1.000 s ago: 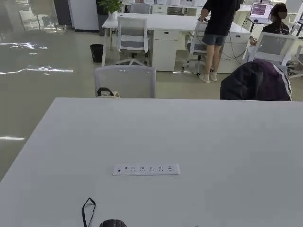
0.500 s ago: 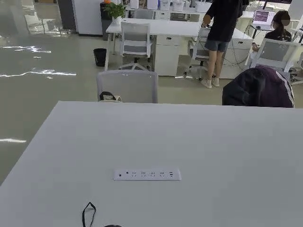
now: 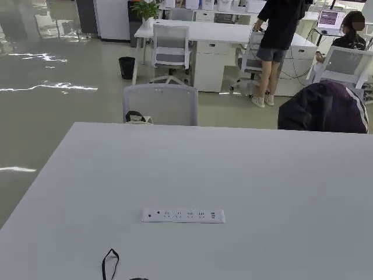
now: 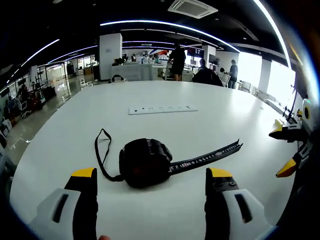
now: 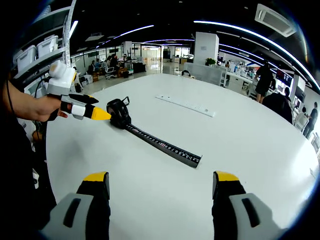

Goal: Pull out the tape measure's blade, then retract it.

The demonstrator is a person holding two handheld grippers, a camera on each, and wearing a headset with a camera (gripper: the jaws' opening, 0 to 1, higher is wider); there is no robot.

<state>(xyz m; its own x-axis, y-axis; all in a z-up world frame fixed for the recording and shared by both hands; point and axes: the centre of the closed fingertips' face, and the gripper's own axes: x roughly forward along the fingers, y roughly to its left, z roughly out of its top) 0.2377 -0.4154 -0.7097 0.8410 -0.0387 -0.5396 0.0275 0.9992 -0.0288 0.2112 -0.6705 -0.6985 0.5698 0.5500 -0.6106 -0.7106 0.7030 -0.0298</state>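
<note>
On table [image 4: 165, 95]: tape measure [image 4: 145, 162], blade [image 4: 207, 156] partly out, lying flat. Left gripper [image 4: 151, 173] spread wide just short of the case, empty, probably to pin it. Right gripper [image 5: 161, 176] also wide and empty, facing the blade tip, likely lining up the pull.

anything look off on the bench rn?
Nothing damaged or spilled. The tape measure sits on the table with its blade lying pulled out, while the left gripper and right gripper are both open, gripping neither.
</note>
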